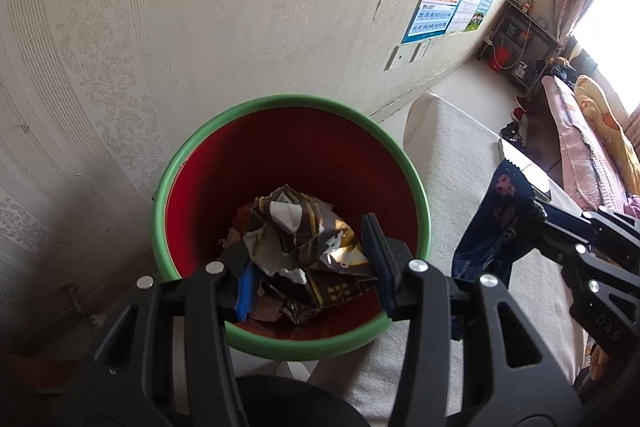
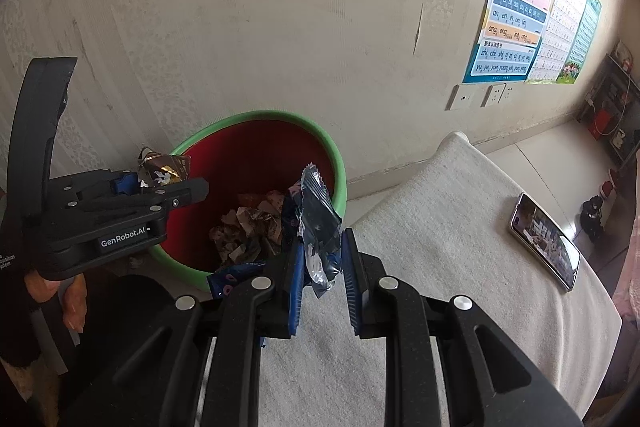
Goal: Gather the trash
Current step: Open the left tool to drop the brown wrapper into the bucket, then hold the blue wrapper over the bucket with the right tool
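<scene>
Left gripper (image 1: 310, 267) grasps brown wrapper (image 1: 304, 239) above bin (image 1: 160, 195); right gripper (image 2: 322, 281) pinches blue wrapper (image 2: 318, 223).

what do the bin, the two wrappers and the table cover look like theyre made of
Bin: likely moulded plastic, smooth, red inside with a green rim.
Brown wrapper: printed plastic film, probably foil-lined; sharp crumples, torn pale edges.
Dark blue wrapper: glossy metallised film; silvery inner face, crimped end.
Table cover: off-white woven or terry-like cloth, matte and nubbly.

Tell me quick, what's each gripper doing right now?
Left gripper: shut on a crumpled brown wrapper, over the red bin.
Right gripper: shut on a dark blue wrapper.
</scene>
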### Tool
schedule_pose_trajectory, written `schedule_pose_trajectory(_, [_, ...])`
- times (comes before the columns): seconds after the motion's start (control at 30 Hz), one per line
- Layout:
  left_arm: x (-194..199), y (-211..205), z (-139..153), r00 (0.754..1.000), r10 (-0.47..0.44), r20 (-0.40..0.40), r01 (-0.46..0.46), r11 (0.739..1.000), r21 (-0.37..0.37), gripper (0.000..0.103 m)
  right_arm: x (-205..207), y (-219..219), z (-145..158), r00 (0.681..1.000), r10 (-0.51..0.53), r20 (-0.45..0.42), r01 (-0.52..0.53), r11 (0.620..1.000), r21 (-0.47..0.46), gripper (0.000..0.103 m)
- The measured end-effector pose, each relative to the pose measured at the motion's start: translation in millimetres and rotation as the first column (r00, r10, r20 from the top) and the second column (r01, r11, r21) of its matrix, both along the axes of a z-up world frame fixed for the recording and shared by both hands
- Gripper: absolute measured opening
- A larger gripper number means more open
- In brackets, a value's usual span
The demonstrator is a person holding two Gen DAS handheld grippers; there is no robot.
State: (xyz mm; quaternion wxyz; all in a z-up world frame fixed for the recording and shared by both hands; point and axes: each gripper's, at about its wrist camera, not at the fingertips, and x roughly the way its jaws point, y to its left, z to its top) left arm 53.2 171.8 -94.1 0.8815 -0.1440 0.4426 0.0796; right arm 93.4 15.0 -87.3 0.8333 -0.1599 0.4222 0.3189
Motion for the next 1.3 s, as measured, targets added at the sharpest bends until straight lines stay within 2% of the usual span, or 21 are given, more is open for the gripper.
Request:
schedule_pose_trajectory(0.2, [8,11,0,0.996,0.084,-0.006,-0.083,0.996,0.029,0.046,7,22,4,0.998,0.029,0.056,-0.028,0.999,-0.018,0.019])
schedule_pose_trajectory(0.23, [8,12,1,0.995,0.099,-0.005,-0.098,0.994,0.037,0.051,7,25,6,0.997,0.037,0.068,-0.036,0.999,-0.011,0.028])
schedule_pose_trajectory(0.27, [7,15,1,0.993,0.118,-0.001,-0.118,0.992,0.047,0.055,7,26,7,0.996,0.041,0.079,-0.041,0.999,-0.004,0.042])
schedule_pose_trajectory(0.33, [3,19,3,0.989,0.149,0.013,-0.149,0.987,0.06,0.063,6,27,12,0.994,0.045,0.102,-0.047,0.999,0.021,0.052])
schedule_pose_trajectory(0.4, [-3,21,6,0.985,0.172,0.031,-0.174,0.982,0.075,0.068,3,23,17,0.992,0.046,0.118,-0.052,0.998,0.048,0.058])
schedule_pose_trajectory(0.47, [-9,21,11,0.981,0.183,0.058,-0.188,0.977,0.099,0.076,2,14,21,0.992,0.025,0.123,-0.034,0.997,0.075,0.071])
schedule_pose_trajectory(0.53, [-14,16,18,0.976,0.196,0.092,-0.208,0.968,0.143,0.089,2,3,24,0.993,-0.005,0.115,-0.008,0.995,0.104,0.075])
schedule_pose_trajectory(0.6, [-21,8,29,0.968,0.211,0.137,-0.236,0.951,0.2,0.096,2,-14,30,0.993,-0.051,0.108,0.036,0.99,0.134,0.081])
schedule_pose_trajectory(0.7, [-32,-10,49,0.953,0.186,0.238,-0.241,0.944,0.225,0.097,-3,-42,46,0.982,-0.134,0.13,0.11,0.978,0.175,0.088])
schedule_pose_trajectory(0.77, [-39,-24,65,0.933,0.17,0.316,-0.248,0.942,0.226,0.097,-9,-61,59,0.971,-0.183,0.155,0.151,0.969,0.197,0.096])
schedule_pose_trajectory(0.83, [-47,-38,81,0.904,0.165,0.394,-0.271,0.934,0.231,0.097,-17,-81,75,0.956,-0.231,0.182,0.189,0.956,0.222,0.096])
schedule_pose_trajectory(0.9, [-52,-54,98,0.879,0.145,0.454,-0.266,0.94,0.215,0.097,-26,-100,91,0.934,-0.288,0.21,0.233,0.94,0.25,0.096])
schedule_pose_trajectory(1.0, [-49,-76,118,0.872,0.106,0.478,-0.229,0.952,0.206,0.097,-37,-122,111,0.893,-0.371,0.255,0.301,0.913,0.275,0.096])
schedule_pose_trajectory(1.1, [-47,-101,134,0.874,0.044,0.484,-0.176,0.957,0.231,0.097,-45,-139,126,0.859,-0.418,0.294,0.334,0.894,0.298,0.096])
schedule_pose_trajectory(1.2, [-51,-125,145,0.866,-0.024,0.5,-0.134,0.951,0.278,0.097,-49,-151,139,0.837,-0.443,0.32,0.352,0.885,0.306,0.096])
schedule_pose_trajectory(1.3, [-52,-140,154,0.86,-0.06,0.506,-0.105,0.951,0.292,0.097,-53,-162,148,0.826,-0.464,0.321,0.358,0.871,0.337,0.096])
